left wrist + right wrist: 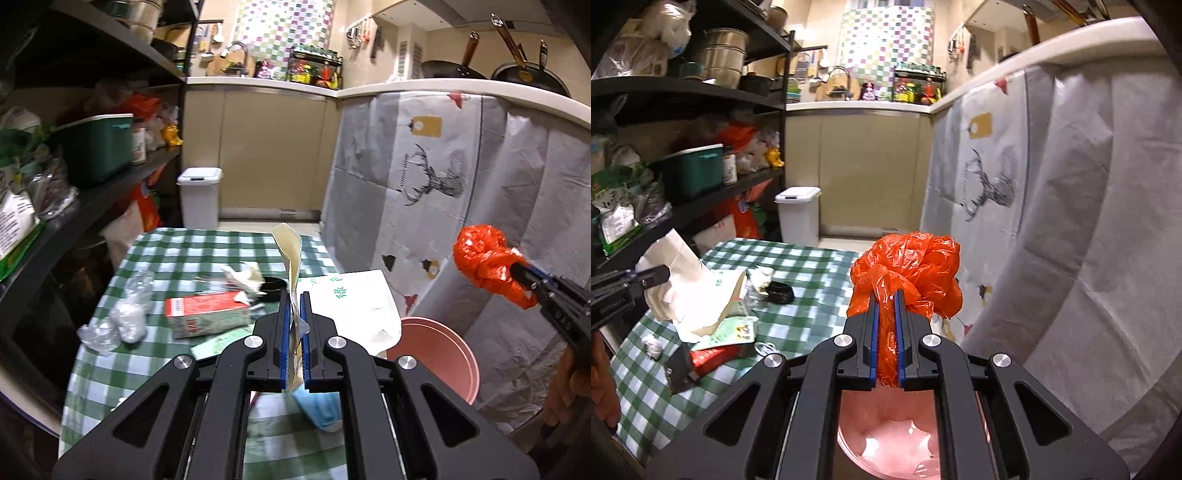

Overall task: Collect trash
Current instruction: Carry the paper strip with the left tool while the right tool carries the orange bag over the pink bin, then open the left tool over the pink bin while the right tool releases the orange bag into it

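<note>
My left gripper [294, 295] is shut on a cream paper bag [290, 251], held up above the green checked table [192, 247]. It shows in the right wrist view [659, 275] at the left, with the bag [687, 291] hanging from it. My right gripper [886, 295] is shut on a crumpled orange plastic bag [908, 266], held directly over the pink bin [890, 443]. In the left wrist view the orange bag [487, 262] and right gripper [524, 275] are at the right, above the bin [439, 358].
On the table lie a red and green carton [207, 314], clear plastic wrap [122, 317], crumpled tissue [243, 275], a black dish [275, 286] and a blue mask [317, 410]. Dark shelves [74, 155] stand at the left, a white lidded bin [199, 195] behind, a cloth-covered counter [461, 177] at the right.
</note>
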A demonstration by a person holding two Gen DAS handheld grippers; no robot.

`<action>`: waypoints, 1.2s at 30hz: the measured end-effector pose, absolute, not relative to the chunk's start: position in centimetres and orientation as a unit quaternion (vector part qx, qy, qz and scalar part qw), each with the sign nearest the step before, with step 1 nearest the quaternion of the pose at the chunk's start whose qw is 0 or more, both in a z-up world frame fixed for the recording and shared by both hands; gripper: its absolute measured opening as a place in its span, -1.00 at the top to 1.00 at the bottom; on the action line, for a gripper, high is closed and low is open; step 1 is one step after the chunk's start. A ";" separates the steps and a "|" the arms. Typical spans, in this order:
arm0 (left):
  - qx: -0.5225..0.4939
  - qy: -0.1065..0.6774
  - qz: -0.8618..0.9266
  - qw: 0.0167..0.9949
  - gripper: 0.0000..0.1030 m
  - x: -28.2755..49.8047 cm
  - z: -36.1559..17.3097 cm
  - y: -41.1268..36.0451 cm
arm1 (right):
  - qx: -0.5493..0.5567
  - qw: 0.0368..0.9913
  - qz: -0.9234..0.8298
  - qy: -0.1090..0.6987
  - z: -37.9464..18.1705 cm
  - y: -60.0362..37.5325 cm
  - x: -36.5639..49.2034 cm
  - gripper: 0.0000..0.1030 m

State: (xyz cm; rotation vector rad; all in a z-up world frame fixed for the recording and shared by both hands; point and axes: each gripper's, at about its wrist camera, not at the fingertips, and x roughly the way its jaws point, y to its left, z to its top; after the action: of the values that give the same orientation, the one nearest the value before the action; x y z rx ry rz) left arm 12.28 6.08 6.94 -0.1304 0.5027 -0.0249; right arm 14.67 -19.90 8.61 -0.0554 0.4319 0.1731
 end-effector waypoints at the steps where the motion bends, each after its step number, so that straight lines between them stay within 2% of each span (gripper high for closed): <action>1: -0.065 0.250 -0.015 0.966 0.90 12.4 6.9 5.6 | -0.028 0.973 0.082 0.215 8.3 -20.1 14.7 0.85; 11: -0.053 0.270 -0.056 0.960 0.90 14.3 5.6 0.4 | 0.022 0.969 0.051 0.240 6.2 -24.3 15.7 0.85; 22: -0.029 0.304 -0.111 0.946 0.90 16.7 3.1 -4.7 | 0.027 0.967 0.038 0.249 5.4 -26.0 16.1 0.85; 36: -0.029 0.328 -0.126 0.936 0.90 19.2 1.6 -7.7 | 0.024 0.963 0.037 0.265 4.3 -26.6 17.0 0.85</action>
State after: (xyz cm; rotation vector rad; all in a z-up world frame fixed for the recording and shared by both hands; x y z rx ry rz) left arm 19.24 -7.69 1.64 -0.0593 0.6702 -0.2580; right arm 17.00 -26.57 4.26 0.0487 0.5375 0.0754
